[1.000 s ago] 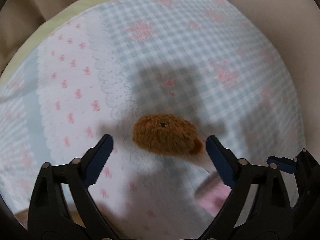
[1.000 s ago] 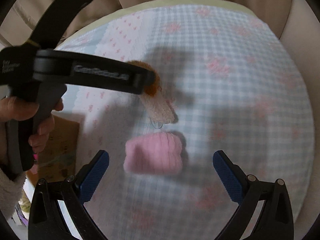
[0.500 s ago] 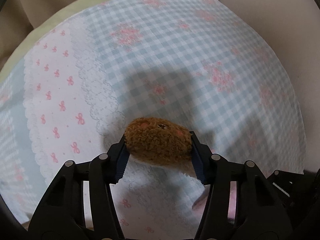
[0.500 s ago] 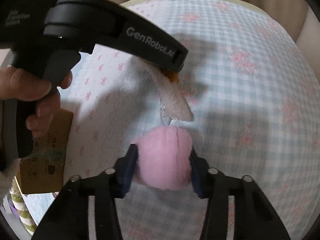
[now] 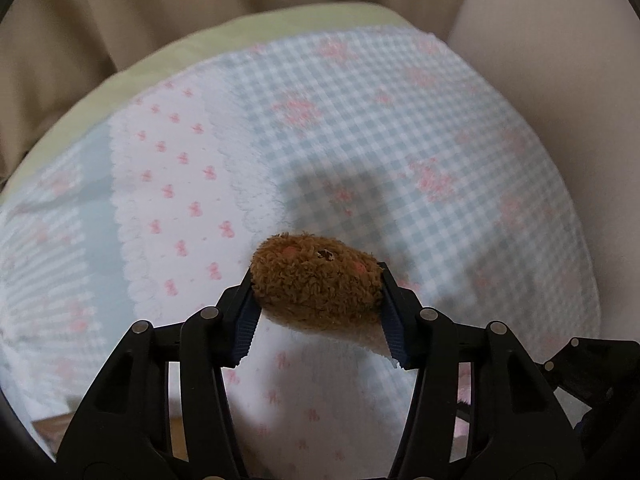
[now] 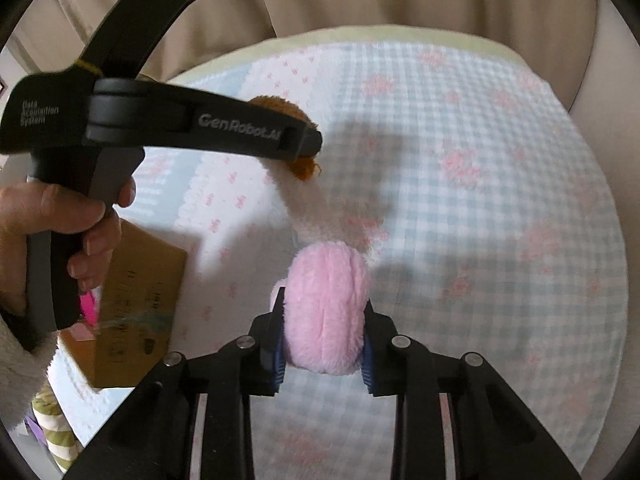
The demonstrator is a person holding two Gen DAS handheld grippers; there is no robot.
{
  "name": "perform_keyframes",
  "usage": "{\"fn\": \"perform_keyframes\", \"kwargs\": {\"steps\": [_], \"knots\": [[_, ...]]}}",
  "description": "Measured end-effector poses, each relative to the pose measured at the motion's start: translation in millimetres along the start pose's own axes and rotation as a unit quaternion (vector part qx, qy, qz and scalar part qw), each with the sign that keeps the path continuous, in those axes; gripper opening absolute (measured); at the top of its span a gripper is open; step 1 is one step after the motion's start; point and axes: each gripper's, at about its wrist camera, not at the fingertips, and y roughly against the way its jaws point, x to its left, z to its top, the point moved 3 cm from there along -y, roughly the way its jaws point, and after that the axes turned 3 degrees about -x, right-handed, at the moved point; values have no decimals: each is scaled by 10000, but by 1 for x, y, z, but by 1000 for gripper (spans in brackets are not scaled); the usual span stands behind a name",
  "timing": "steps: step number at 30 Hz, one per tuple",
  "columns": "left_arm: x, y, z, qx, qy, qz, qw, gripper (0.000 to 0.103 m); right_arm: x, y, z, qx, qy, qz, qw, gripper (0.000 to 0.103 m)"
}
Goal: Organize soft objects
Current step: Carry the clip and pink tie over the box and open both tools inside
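Note:
My left gripper (image 5: pixel 318 312) is shut on a fuzzy brown soft toy (image 5: pixel 316 280) with a cream underside and holds it above the checked blanket (image 5: pixel 400 152). In the right wrist view the left gripper (image 6: pixel 308 140) reaches in from the left with the brown toy (image 6: pixel 306 168) in it, its cream part (image 6: pixel 308 208) hanging down. My right gripper (image 6: pixel 324 348) is shut on a fluffy pink soft toy (image 6: pixel 326 308), lifted just below the cream part.
The bed carries a blue-and-white checked blanket with pink bows and a white lace-edged band (image 5: pixel 168 184). A brown cardboard box (image 6: pixel 136 312) lies at the blanket's left edge. Beige curtains (image 5: pixel 120 8) hang behind, and a pale wall (image 5: pixel 560 60) is on the right.
Both grippers closed from open, the left on the brown toy and the right on the pink toy. Both toys have since been lifted off the blanket.

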Motion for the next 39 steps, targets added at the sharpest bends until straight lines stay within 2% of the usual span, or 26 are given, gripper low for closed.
{"fn": "perform_keyframes", "kwargs": {"steps": [5, 12, 18, 21, 24, 30, 35, 39], "knots": [[3, 55, 0, -270, 143, 98, 9995, 50, 20, 41, 7, -236, 103, -19, 9997, 27], [9, 160, -10, -733, 431, 288, 9960, 50, 60, 121, 18, -581, 297, 22, 9979, 27], [23, 261, -34, -1210, 772, 523, 9883, 50, 102, 182, 27, -831, 563, 142, 9949, 27], [36, 299, -52, -1353, 949, 646, 9841, 50, 128, 206, 33, -928, 719, 216, 9928, 27], [56, 335, -77, -1474, 1152, 823, 9789, 50, 153, 219, 36, -994, 821, 296, 9912, 27], [103, 377, -134, -1529, 1513, 1077, 9706, 50, 206, 225, 35, -1040, 900, 463, 9894, 27], [153, 388, -176, -1453, 1774, 1080, 9673, 50, 247, 210, 31, -956, 806, 448, 9911, 27], [194, 386, -201, -1308, 1850, 970, 9691, 50, 279, 192, 29, -874, 584, 361, 9938, 27]]}}
